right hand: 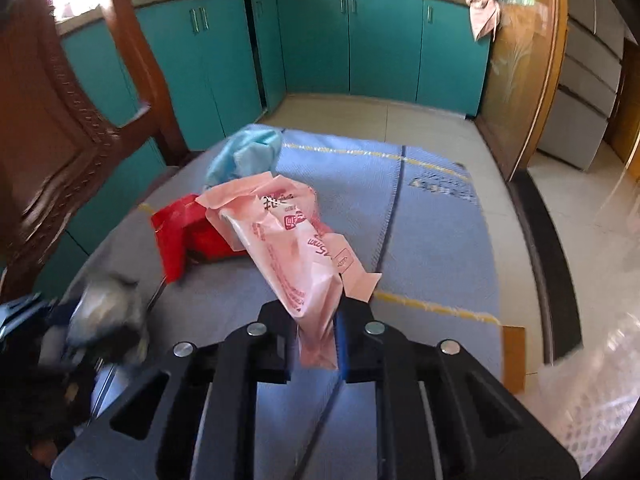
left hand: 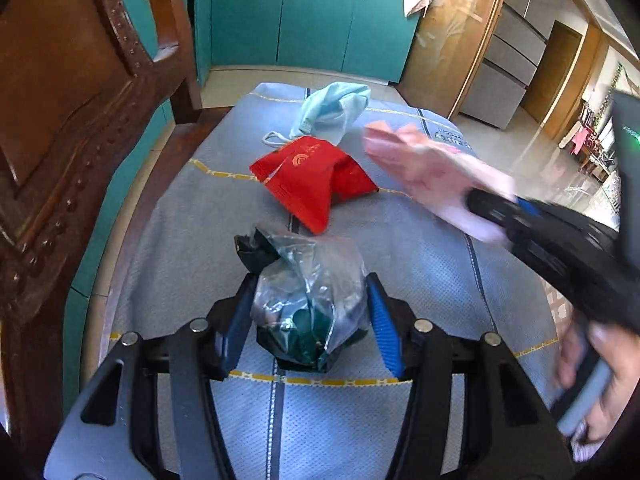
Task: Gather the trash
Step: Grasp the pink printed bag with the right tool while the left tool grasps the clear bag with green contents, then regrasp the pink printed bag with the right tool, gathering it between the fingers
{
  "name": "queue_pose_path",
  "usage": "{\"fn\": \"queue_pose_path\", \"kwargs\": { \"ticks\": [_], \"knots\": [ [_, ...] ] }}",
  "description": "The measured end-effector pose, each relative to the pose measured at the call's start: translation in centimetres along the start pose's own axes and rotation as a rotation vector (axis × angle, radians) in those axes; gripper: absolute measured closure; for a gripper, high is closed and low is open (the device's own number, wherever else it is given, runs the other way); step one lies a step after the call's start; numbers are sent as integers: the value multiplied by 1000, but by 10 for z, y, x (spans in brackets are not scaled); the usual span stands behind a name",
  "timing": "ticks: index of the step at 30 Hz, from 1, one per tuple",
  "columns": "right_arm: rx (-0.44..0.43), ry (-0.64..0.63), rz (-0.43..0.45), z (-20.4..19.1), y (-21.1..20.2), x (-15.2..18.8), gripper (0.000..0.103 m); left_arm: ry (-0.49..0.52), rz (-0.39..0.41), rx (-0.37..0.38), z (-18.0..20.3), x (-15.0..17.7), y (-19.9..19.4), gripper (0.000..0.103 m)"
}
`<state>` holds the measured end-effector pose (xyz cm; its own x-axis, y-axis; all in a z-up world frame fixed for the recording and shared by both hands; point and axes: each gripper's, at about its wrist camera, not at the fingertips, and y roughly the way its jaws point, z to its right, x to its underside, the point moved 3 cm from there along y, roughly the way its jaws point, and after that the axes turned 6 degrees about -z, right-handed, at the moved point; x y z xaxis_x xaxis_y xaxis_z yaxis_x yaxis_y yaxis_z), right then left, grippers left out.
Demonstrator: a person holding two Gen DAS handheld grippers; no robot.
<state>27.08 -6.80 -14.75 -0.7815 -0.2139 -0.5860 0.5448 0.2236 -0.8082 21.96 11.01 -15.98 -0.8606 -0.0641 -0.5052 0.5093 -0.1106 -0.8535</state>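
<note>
Where right tool (right hand: pixel 316 316) pinches pink wrapper (right hand: pixel 288 248) — blurred.

Four pieces of trash are counted in all: one crumpled clear plastic bag with dark contents (left hand: pixel 310 300), one red foil packet with gold print (left hand: pixel 310 178), one crumpled light-blue face mask with white ear loops (left hand: pixel 334 110), and one pink printed plastic wrapper (right hand: pixel 288 240). Two black two-finger grippers with blue pads are seen, a left gripper (left hand: pixel 310 312) and a right gripper (right hand: pixel 320 344). One blue-grey woven cloth with yellow stripes (left hand: pixel 420 264) is counted beneath the trash. One carved brown wooden chair (left hand: pixel 68 120) is seen. One hand (left hand: pixel 600 372) is visible. One pink cloth (right hand: pixel 482 8) is counted on the counter.
</note>
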Motion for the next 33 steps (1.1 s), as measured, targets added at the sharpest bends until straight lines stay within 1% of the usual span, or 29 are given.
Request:
{"fn": "queue_pose_path", "kwargs": {
  "ticks": [2,4,6,7,9,10,11,14,16,17,18,20,23,26,27,28,30,32,33],
  "knots": [
    [20,7,16,-3,-25,19,87,-8,1,-1,-3,1,-2,47],
    [39,8,13,-8,-40,36,87,-18,6,4,-5,2,-5,47],
    [47,17,-5,-12,-52,56,87,-26,11,9,-7,2,-8,47],
    [39,18,-26,-15,-55,66,84,-26,12,11,-8,2,-8,47],
    [4,21,-50,-21,-59,83,72,-28,12,14,-9,2,-9,47],
    [-22,18,-59,-24,-62,89,55,-30,12,16,-9,1,-8,47],
    [-49,12,-64,-29,-66,94,41,-32,13,17,-9,1,-8,47],
    [-125,-29,-50,-43,-83,104,34,-41,14,20,-11,1,-8,47],
    [-184,-27,-32,-47,-92,105,30,-45,14,21,-12,1,-9,47],
    [-191,-17,-14,-47,-97,104,28,-46,15,21,-12,1,-9,47],
    [-178,-9,1,-46,-99,101,28,-48,15,22,-13,1,-9,47],
    [-131,21,27,-38,-102,92,28,-51,15,21,-13,1,-9,47],
    [-114,85,34,-23,-90,74,28,-49,14,23,-13,1,-9,47],
    [-55,107,-1,-13,-65,64,28,-47,15,26,-11,1,-8,47],
    [-49,114,-32,-10,-50,61,28,-46,17,28,-11,0,-8,47],
    [-50,117,-52,-8,-44,62,28,-44,18,30,-10,0,-7,47],
    [-86,123,-92,-11,-31,67,28,-44,15,28,-10,0,-6,47],
    [-109,109,-100,-18,-26,73,28,-48,14,28,-11,1,-7,47],
    [-107,100,-100,-21,-25,76,28,-47,15,28,-11,1,-7,46]
  ]
}}
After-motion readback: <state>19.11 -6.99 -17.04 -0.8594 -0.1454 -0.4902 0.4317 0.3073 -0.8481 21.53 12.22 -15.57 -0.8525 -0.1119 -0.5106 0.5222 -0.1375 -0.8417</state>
